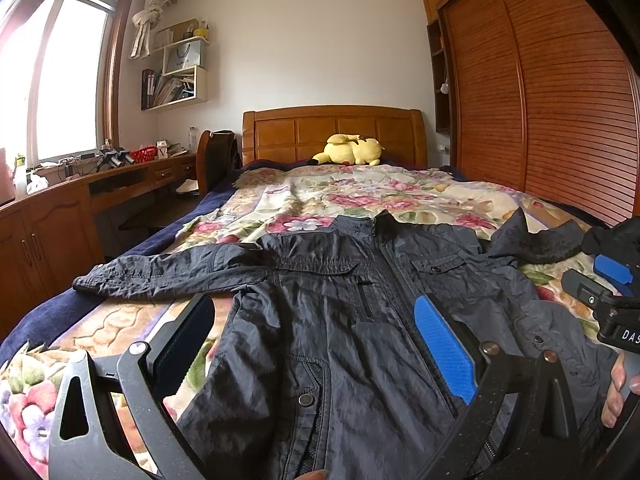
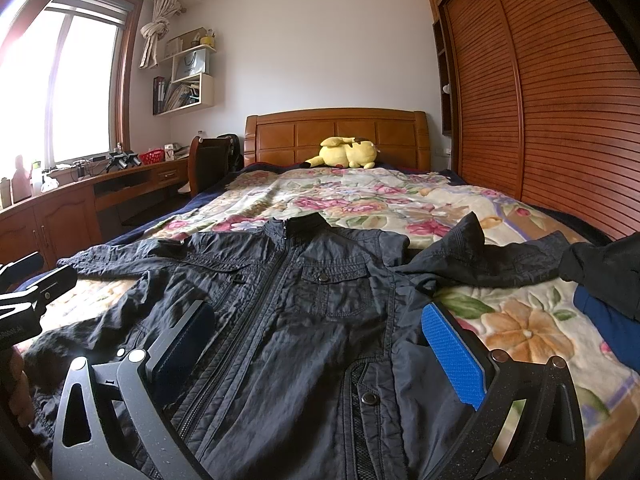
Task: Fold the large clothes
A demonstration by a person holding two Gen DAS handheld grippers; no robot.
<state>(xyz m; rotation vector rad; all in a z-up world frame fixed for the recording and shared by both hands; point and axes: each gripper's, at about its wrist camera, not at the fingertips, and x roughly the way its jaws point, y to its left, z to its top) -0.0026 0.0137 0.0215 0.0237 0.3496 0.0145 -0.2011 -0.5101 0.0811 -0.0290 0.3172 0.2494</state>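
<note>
A large dark jacket (image 1: 340, 320) lies front up on the bed, zipped, collar toward the headboard; it also shows in the right wrist view (image 2: 304, 320). Its left sleeve (image 1: 160, 272) stretches out flat to the left. Its right sleeve (image 2: 492, 260) lies crumpled to the right. My left gripper (image 1: 316, 320) is open and empty, hovering over the jacket's lower left half. My right gripper (image 2: 320, 328) is open and empty over the lower right half. The right gripper's body (image 1: 608, 300) shows at the left view's right edge.
A floral quilt (image 2: 360, 196) covers the bed. A yellow plush toy (image 1: 352, 151) lies by the wooden headboard (image 1: 332, 128). A slatted wardrobe (image 2: 540, 100) runs along the right. A desk (image 1: 100, 184) and chair (image 1: 216, 156) stand left, under a window.
</note>
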